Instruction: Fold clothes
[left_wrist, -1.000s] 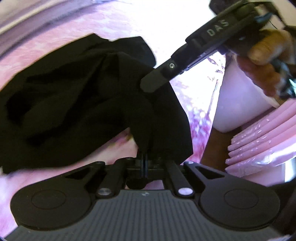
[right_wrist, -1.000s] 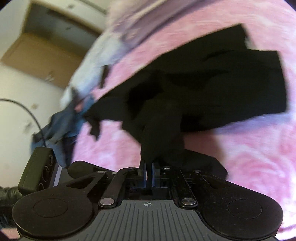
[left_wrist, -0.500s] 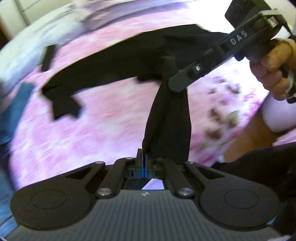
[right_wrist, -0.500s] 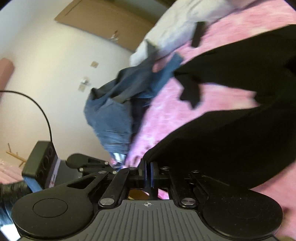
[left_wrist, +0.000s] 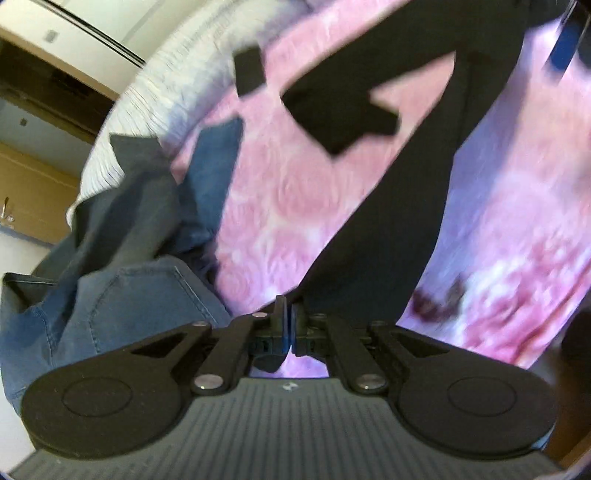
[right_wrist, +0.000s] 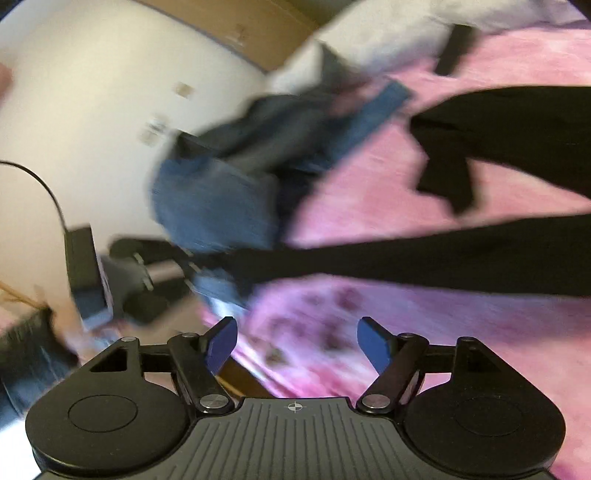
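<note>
The left gripper (left_wrist: 287, 315) was clamped on the black garment (left_wrist: 399, 206), stretched above the pink bedspread (left_wrist: 295, 192). The right gripper (right_wrist: 295, 341) had its fingers apart. Jeans (left_wrist: 122, 266) lay beside a white wall (right_wrist: 92, 92).

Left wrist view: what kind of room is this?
Likely a bedroom. Clothes lie on a bed with a pink floral bedspread, a pale pillow sits at its far edge, and wooden cupboards line the wall. A pile of jeans waits beside the black garment.
</note>
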